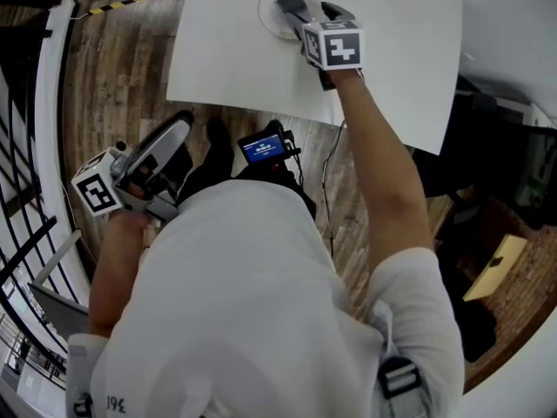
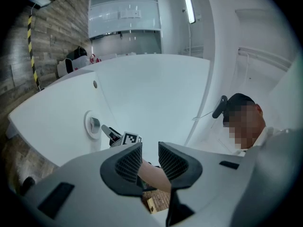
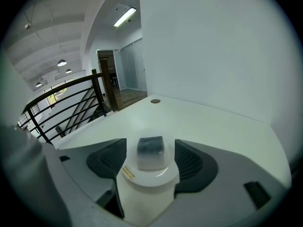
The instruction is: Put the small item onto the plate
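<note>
A small grey translucent block [image 3: 150,151] lies on a round white plate [image 3: 142,179] on the white table [image 3: 218,126]. My right gripper [image 3: 150,161] is open, one jaw on each side of the block, with a gap between each pad and the block. In the head view the right gripper [image 1: 312,9] reaches over the plate [image 1: 271,17] at the table's far side. The left gripper view shows the plate [image 2: 88,126] small and distant. My left gripper [image 1: 178,129] hangs below the table's near edge over the floor, its jaws [image 2: 150,162] slightly apart and holding nothing.
The white table [image 1: 226,50] has a small round grommet [image 3: 155,100] near its far edge. A black stair railing [image 3: 71,103] runs beyond the table. A device with a blue screen [image 1: 261,146] hangs at my chest. A cardboard box [image 1: 496,268] lies on the wooden floor at right.
</note>
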`<state>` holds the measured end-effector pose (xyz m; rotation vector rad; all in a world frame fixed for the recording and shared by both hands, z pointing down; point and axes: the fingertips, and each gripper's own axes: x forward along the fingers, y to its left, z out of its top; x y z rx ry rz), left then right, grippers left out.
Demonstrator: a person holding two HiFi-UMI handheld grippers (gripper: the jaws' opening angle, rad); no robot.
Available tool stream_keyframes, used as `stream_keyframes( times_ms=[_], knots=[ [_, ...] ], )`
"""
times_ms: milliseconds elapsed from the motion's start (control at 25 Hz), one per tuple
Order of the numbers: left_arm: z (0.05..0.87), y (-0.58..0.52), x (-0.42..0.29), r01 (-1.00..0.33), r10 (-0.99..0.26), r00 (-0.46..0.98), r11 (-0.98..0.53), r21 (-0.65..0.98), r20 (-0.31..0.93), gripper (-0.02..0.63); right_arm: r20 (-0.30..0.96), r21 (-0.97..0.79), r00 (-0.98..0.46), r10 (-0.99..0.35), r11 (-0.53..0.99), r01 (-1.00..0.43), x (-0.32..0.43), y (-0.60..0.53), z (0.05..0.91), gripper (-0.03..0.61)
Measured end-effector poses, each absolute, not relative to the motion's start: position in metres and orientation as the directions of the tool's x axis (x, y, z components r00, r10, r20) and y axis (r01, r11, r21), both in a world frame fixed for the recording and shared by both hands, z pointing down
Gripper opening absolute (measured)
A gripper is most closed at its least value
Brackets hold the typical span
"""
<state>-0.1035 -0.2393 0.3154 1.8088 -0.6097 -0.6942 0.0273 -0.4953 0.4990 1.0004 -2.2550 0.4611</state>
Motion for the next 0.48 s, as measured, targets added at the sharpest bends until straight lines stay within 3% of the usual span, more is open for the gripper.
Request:
stream_keyframes(
  times_ms=[480],
  knots=[
    [0.313,-0.238,-0.104,-0.083,-0.692,0.699,-0.328,0.941,-0.18,0.103,0.579,-0.133,-0.571,-0.582,0.623,-0.771,0.052,-0.444,0.445,0.095]
  ],
)
